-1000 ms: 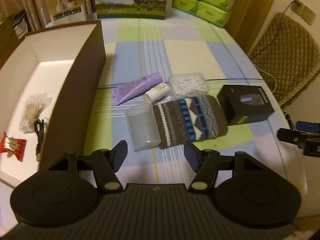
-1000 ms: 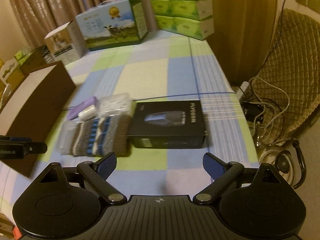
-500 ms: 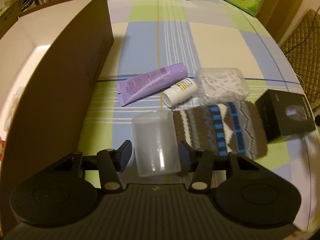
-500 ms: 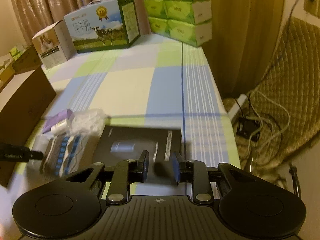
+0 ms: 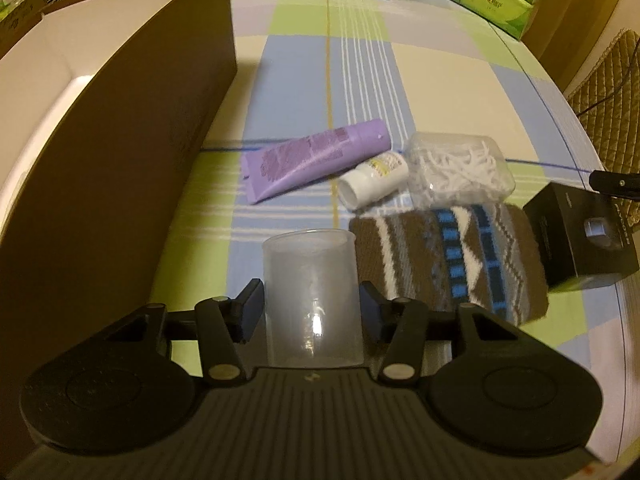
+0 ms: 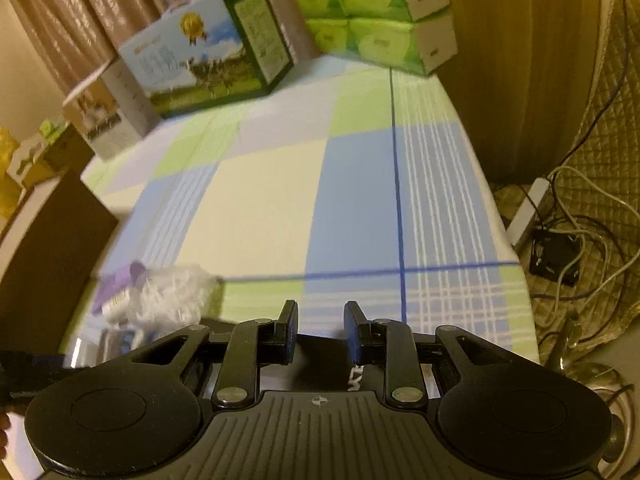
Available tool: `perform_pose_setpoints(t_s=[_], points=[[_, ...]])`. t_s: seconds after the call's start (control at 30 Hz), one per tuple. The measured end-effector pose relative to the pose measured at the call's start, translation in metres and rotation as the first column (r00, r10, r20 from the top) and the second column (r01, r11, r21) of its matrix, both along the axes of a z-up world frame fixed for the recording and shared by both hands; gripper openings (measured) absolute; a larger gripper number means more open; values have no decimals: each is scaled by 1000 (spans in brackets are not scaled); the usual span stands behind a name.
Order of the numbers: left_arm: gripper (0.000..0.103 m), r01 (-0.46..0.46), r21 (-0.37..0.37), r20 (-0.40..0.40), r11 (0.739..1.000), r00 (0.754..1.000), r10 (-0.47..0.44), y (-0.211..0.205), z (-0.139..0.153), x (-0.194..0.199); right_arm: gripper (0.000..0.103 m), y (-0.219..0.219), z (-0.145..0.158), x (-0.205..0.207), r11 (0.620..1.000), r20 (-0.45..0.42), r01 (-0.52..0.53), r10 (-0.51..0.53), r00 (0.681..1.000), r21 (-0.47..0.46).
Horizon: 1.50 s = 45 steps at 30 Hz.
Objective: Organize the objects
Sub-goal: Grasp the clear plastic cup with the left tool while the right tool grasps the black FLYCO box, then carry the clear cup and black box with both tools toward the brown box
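Straddling the translucent plastic cup [image 5: 312, 296], the left gripper [image 5: 311, 312] had both pads against the cup's sides; its jaws had just been closing, and the cup lay on its side between them, clamped. The cup rested on the checked cloth [image 5: 360, 76] at 6 o'clock in the left wrist view, rim toward 12 o'clock.

A knitted pouch [image 5: 448, 256] lay at 3 o'clock of the cup, touching or just beside it. A purple tube [image 5: 316, 160] lay at 12 o'clock of the cup, apart from it. A small white bottle [image 5: 372, 182] lay just beside the tube's cap end, and a clear box of white picks [image 5: 458, 168] lay at 3 o'clock of the bottle. A black box [image 5: 584, 240] stood at 3 o'clock of the pouch. A brown carton [image 5: 120, 184] stood along the 9 o'clock side, its open white interior facing 9 o'clock.

The right gripper [image 6: 320, 332] had just been closing; its fingers stood close together with a narrow gap. The black box showed dark below them, but whether the pads pressed on it could not be told. The left gripper's tip entered the right wrist view at 8 o'clock.
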State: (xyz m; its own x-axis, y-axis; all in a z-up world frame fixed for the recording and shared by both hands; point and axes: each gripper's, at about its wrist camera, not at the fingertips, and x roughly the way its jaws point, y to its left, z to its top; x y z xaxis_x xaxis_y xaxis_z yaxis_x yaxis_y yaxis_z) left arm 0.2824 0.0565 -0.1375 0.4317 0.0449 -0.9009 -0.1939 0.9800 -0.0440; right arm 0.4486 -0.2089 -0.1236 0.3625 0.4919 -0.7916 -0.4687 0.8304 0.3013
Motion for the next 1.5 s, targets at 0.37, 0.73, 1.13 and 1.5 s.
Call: perform_pose_setpoints(t_s=[0.37,0.73,1.13,1.5], points=[[47,21,-9,-27,1000,999,-21,1,4,-49,24,-37,0,-90,999,-134,32,-36,990,-35],[47,45,-11,-56,999,997,-45,-3,6,-67,76,-8,32,-141,997,-26,-41,39,999,-71],[47,62,-52,-70,997,995,-66,-1,2,-71,78,56,-4,-179,965,-95,-184,169,981,-186],[47,119,-31,-73,992,990,-121,-9,-2,-67,77,65,-10,-190,960,-44,-146,139,989,-240]])
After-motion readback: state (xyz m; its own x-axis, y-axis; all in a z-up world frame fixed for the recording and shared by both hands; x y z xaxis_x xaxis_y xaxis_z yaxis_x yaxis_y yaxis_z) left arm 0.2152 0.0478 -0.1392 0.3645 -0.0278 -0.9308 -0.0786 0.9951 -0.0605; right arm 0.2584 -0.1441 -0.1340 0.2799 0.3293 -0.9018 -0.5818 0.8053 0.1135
